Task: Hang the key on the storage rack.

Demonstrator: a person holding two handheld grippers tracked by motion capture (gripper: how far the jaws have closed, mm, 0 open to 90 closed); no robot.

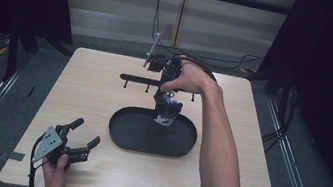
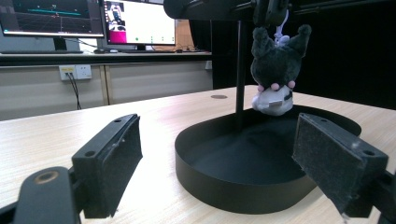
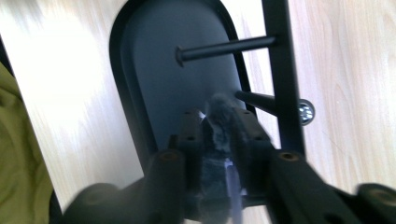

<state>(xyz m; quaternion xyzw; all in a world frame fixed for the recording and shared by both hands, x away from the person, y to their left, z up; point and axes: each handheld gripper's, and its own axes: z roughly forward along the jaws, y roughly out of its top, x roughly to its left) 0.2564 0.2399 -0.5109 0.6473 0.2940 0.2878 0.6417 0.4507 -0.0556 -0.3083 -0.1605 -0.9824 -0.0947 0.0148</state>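
Observation:
A small dark grey and white plush toy (image 1: 166, 111) hangs upside down over the far edge of the black oval tray (image 1: 122, 134). My right gripper (image 1: 166, 98) points down from above and is shut on the plush toy (image 3: 219, 116), whose fur bulges between the jaws. In the left gripper view the plush toy (image 2: 276, 74) dangles beside a black upright post (image 2: 240, 70). My left gripper (image 1: 84, 136) rests low near the table's front left, open with nothing between its pads (image 2: 112, 158).
A black rack with a horizontal bar (image 1: 139, 79) and short pegs (image 3: 224, 49) stands just behind the tray (image 3: 135, 116). A light wooden table (image 1: 79, 90) carries everything. Monitors (image 2: 135, 21) sit on a desk beyond the table.

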